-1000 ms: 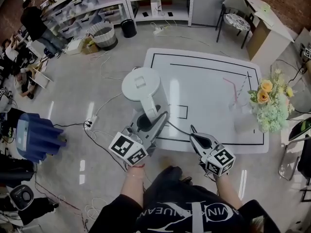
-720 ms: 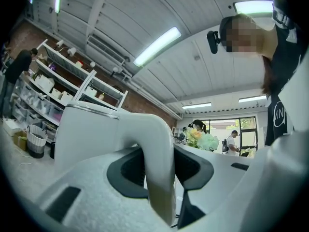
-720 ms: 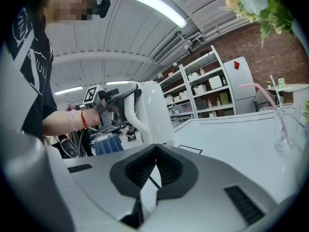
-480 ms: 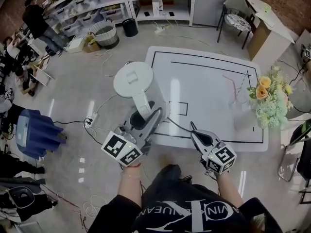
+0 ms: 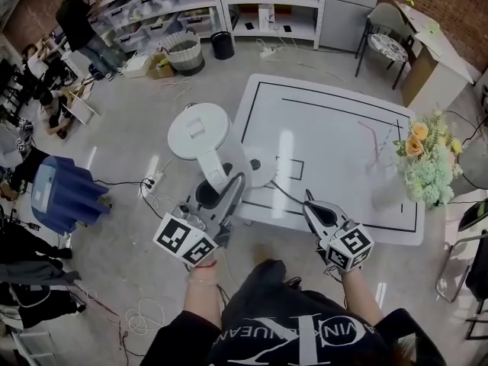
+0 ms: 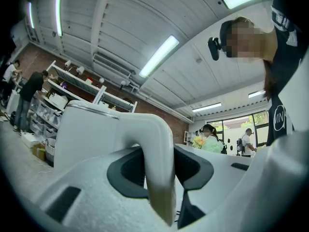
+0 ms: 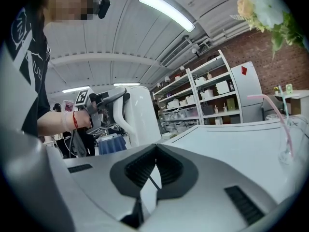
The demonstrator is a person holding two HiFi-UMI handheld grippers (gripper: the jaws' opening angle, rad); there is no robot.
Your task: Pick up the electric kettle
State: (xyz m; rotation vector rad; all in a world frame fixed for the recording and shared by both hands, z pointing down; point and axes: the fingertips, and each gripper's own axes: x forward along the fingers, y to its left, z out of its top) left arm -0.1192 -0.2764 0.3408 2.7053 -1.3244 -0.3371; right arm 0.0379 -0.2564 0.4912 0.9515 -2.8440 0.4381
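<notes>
Far L in head view: a blue object (image 5: 65, 197) on the floor, too unclear to identify. Next, L gripper (image 5: 223, 203) has its jaws about halfway open and clamped on the white handle (image 5: 231, 191) of the electric kettle (image 5: 200, 130). L gripper view confirms: dark pads (image 6: 123, 172) press the handle from both sides, and the handle's lower end is cut off at the bottom. Kettle hangs past the table's L edge, apart from its round base (image 5: 261, 168). The base sits on the white table (image 5: 328, 128) near that edge. From above the lid hides most of the body; spout not visible. A cord (image 5: 284, 194) runs from the base toward R gripper (image 5: 308, 200), and its end is hidden there. R gripper's jaws meet at the tips w/ nothing held. Further R, a glass (image 5: 376, 155) w/ straws, faint, then flowers (image 5: 423, 158) by the table's R edge.
</notes>
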